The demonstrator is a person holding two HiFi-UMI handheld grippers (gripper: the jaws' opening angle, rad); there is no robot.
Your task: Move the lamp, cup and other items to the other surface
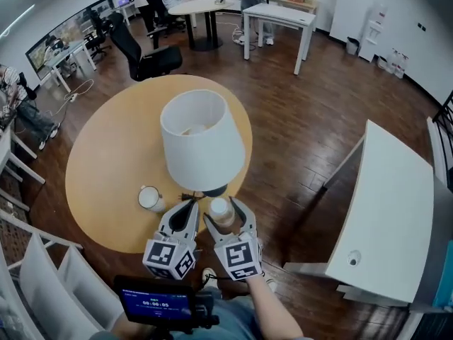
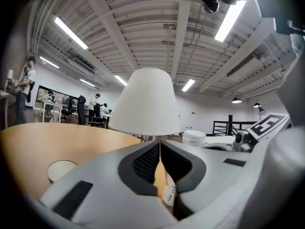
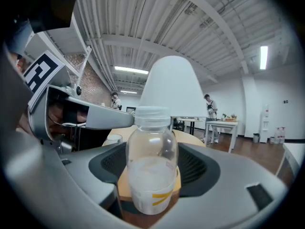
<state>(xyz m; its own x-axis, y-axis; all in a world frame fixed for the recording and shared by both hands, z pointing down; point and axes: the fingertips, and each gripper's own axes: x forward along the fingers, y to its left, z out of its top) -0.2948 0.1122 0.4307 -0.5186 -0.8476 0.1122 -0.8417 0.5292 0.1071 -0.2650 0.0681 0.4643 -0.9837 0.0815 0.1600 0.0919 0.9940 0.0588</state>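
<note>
Office rm w/ dark wood floor (image 1: pixel 297 119) all round. Round wooden table (image 1: pixel 99 168) lies under & ahead of your grippers; white table (image 1: pixel 396 211) is well off to the right of your right gripper (image 1: pixel 223 213). Lamp (image 1: pixel 198 144) stands just ahead of both, blocking the way fwd. Cup (image 1: pixel 150 198) sits just left of your left gripper (image 1: pixel 185 205), whose jaws are pinched together, empty. Right one's clamped on the bottle (image 1: pixel 221 207), upright near the table edge
</note>
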